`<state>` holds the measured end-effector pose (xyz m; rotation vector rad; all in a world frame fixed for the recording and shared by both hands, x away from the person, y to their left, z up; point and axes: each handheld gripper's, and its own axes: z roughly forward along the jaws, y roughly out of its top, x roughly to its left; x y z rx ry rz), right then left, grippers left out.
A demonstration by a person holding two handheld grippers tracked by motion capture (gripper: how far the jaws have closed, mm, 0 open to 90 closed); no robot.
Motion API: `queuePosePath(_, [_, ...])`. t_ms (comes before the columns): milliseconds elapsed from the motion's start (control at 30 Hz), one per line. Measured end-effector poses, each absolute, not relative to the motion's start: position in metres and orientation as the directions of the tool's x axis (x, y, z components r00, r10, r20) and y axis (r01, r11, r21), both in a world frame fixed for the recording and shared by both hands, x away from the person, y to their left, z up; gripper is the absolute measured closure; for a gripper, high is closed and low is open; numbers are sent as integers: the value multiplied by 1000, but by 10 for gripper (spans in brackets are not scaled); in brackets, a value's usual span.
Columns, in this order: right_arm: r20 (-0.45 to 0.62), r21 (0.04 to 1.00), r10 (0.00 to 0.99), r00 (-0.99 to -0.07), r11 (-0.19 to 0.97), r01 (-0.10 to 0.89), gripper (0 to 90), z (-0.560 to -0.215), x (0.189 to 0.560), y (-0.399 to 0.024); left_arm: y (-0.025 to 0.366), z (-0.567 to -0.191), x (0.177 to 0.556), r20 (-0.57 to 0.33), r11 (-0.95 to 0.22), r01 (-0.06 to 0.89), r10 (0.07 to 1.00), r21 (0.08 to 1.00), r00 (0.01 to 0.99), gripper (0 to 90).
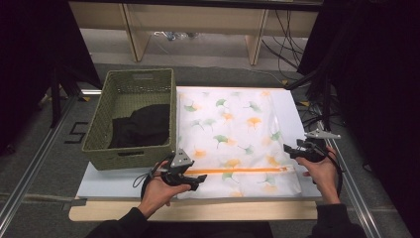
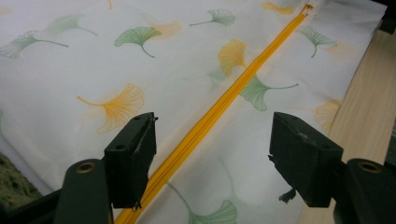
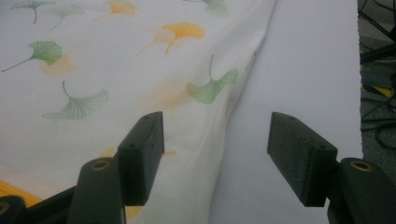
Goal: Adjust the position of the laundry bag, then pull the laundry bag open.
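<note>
A white fabric cover (image 1: 233, 134) printed with green and orange ginkgo leaves lies flat on a white board (image 1: 289, 111). An orange zipper (image 1: 237, 170) runs along its near edge. My left gripper (image 1: 200, 182) hovers at the zipper's left end, open. In the left gripper view its jaws (image 2: 212, 154) stand apart on either side of the zipper (image 2: 243, 79) and do not touch it. My right gripper (image 1: 287, 148) sits at the cover's right edge, open. In the right gripper view its jaws (image 3: 215, 158) stand one over the fabric's (image 3: 116, 93) edge and one over the bare board (image 3: 303, 70).
A green woven basket (image 1: 106, 124) stands left of the cover with a black cloth (image 1: 141, 126) inside. The wooden table edge (image 1: 198, 210) runs along the front. Cables (image 1: 317, 114) hang off to the right, and metal rails flank the table.
</note>
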<state>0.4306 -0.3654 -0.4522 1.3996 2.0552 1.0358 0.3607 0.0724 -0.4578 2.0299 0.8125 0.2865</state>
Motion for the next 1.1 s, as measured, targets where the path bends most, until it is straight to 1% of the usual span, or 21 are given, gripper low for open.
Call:
queuePosePath(67, [42, 783, 916, -399, 218, 582, 359, -452, 429, -368, 73, -457, 361, -102, -391, 433, 635, 812, 765, 319])
queuePosePath(133, [62, 785, 929, -366, 181, 593, 357, -452, 421, -367, 72, -457, 361, -104, -388, 435, 638, 813, 763, 318])
queuePosePath(167, [56, 783, 917, -396, 206, 587, 353, -453, 418, -369, 71, -457, 362, -108, -398, 436, 626, 807, 772, 314])
queuePosePath(233, [51, 782, 918, -394, 209, 587, 350, -453, 415, -369, 69, -457, 361, -104, -391, 432, 633, 813, 767, 314])
queuePosePath(300, [57, 777, 913, -404, 214, 592, 348, -454, 409, -370, 65, -457, 361, -140, -353, 438, 624, 827, 769, 311])
queuePosePath(367, [62, 779, 911, -409, 212, 590, 354, -455, 407, -370, 64, -457, 362, -136, -362, 436, 620, 824, 772, 311])
queuePosePath(400, [57, 782, 911, -409, 214, 586, 362, -454, 405, -370, 63, -457, 362, -116, -383, 416, 605, 824, 787, 311])
queuePosePath(433, [51, 785, 909, -414, 220, 580, 361, -455, 402, -371, 61, -457, 362, -127, -366, 422, 612, 830, 781, 310])
queuePosePath(467, [64, 782, 909, -412, 211, 587, 361, -454, 400, -371, 61, -457, 362, -130, -376, 431, 611, 820, 781, 309])
queuePosePath(500, [46, 782, 921, -387, 208, 588, 350, -453, 393, -371, 57, -458, 361, -134, -366, 433, 616, 824, 776, 308])
queuePosePath(567, [47, 784, 910, -412, 222, 579, 339, -454, 391, -374, 56, -459, 363, -124, -386, 423, 602, 820, 789, 308])
queuePosePath(667, [60, 782, 909, -412, 214, 585, 333, -455, 387, -377, 52, -459, 363, -140, -381, 426, 588, 821, 797, 307])
queuePosePath(733, [36, 784, 918, -394, 219, 581, 338, -455, 383, -381, 49, -460, 362, -132, -378, 409, 580, 831, 804, 307])
queuePosePath(767, [69, 777, 910, -409, 208, 594, 357, -458, 382, -383, 46, -461, 362, -137, -385, 415, 576, 824, 806, 308])
queuePosePath(800, [76, 774, 924, -374, 181, 607, 377, -459, 379, -382, 45, -462, 363, -132, -381, 407, 574, 830, 808, 307])
queuePosePath(833, [77, 772, 923, -377, 184, 609, 401, -460, 378, -384, 44, -461, 364, -125, -391, 401, 569, 829, 813, 307])
queuePosePath(867, [48, 769, 922, -383, 211, 604, 428, -460, 379, -387, 44, -461, 364, -125, -391, 401, 569, 829, 813, 307])
queuePosePath(933, [44, 763, 920, -389, 220, 607, 488, -461, 380, -388, 41, -463, 362, -126, -399, 403, 564, 823, 816, 307])
queuePosePath(1000, [38, 752, 919, -393, 232, 617, 510, -462, 381, -389, 40, -464, 360, -123, -407, 401, 560, 821, 819, 307])
queuePosePath(1067, [86, 737, 920, -383, 200, 645, 551, -467, 382, -387, 40, -465, 361, -102, -436, 378, 536, 817, 838, 304])
queuePosePath(1100, [77, 740, 906, -417, 229, 633, 562, -468, 385, -390, 39, -466, 360, -100, -427, 380, 547, 821, 831, 304])
